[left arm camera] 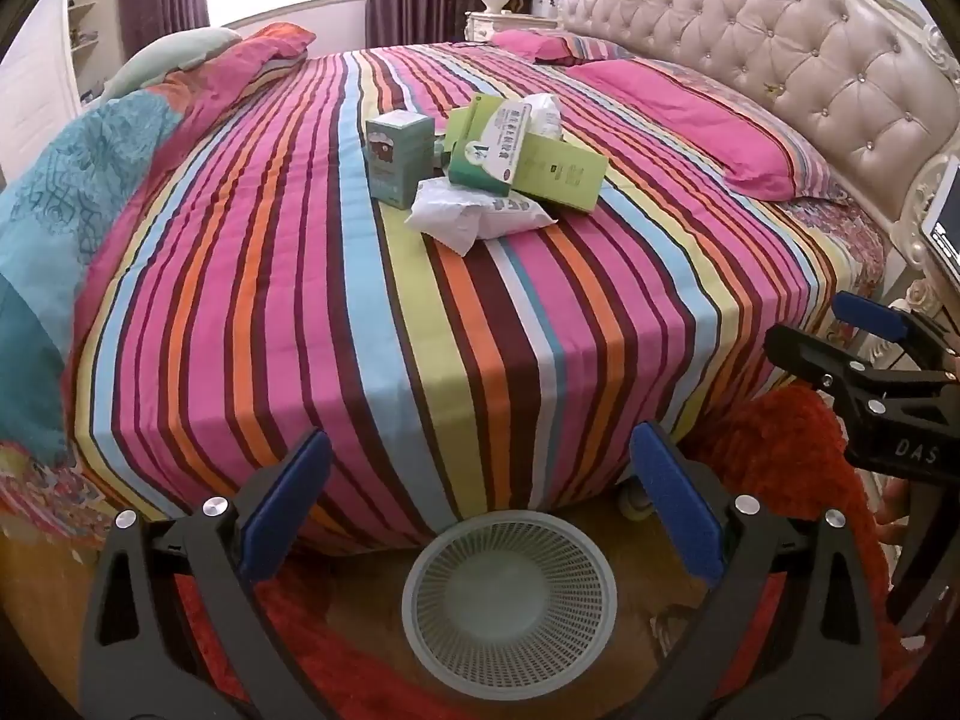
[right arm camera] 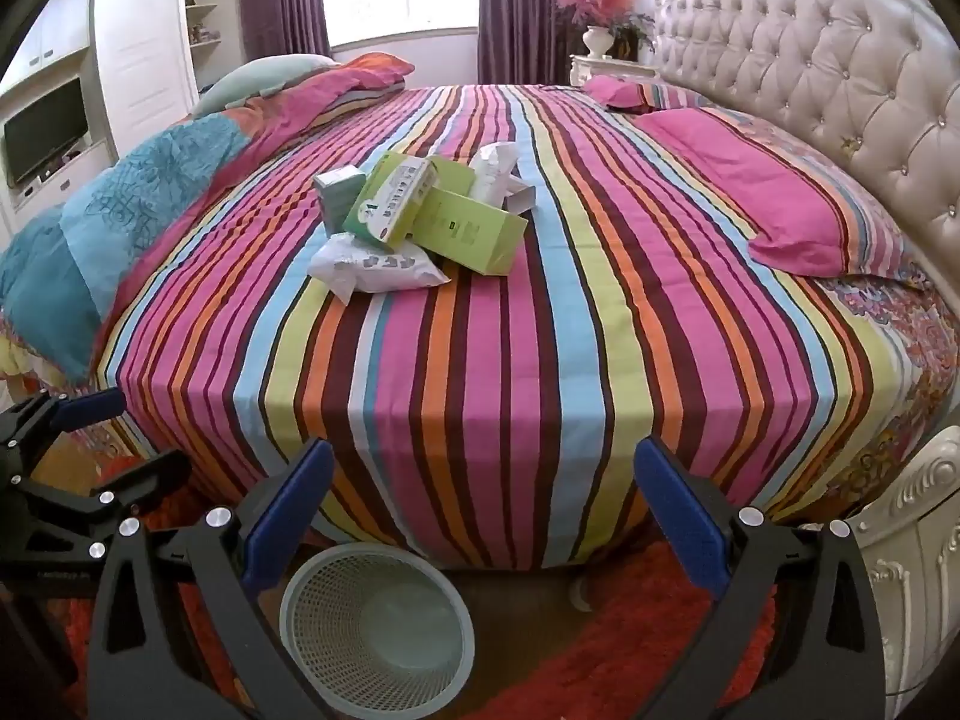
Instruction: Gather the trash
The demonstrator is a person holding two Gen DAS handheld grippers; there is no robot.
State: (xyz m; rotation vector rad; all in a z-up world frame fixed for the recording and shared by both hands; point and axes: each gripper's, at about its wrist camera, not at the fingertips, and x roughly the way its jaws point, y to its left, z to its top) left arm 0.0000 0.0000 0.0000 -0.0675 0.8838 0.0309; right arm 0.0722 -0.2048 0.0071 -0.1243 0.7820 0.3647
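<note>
A pile of trash lies in the middle of the striped bed [left arm camera: 336, 312] [right arm camera: 480, 360]: a teal box [left arm camera: 399, 156] [right arm camera: 339, 192], a green-and-white medicine box [left arm camera: 489, 147] [right arm camera: 393, 204], a long lime-green box [left arm camera: 561, 171] [right arm camera: 471, 231], a crumpled white wrapper [left arm camera: 480, 213] [right arm camera: 375, 267] in front and another white packet [left arm camera: 543, 114] [right arm camera: 495, 171] behind. A white mesh wastebasket [left arm camera: 510, 591] [right arm camera: 378, 624] stands on the floor at the bed's foot. My left gripper [left arm camera: 480, 516] is open above the basket, nothing between its blue pads. My right gripper [right arm camera: 483, 531] is open too, holding nothing.
Pink pillows [left arm camera: 696, 120] [right arm camera: 804, 204] lie by the tufted headboard [left arm camera: 780, 42] [right arm camera: 840, 72]. A folded teal and pink quilt [left arm camera: 78, 198] [right arm camera: 138, 198] is heaped on the bed's left side. A red shaggy rug [left arm camera: 774, 456] [right arm camera: 630, 630] covers the floor. A white nightstand [right arm camera: 912, 552] stands at the right.
</note>
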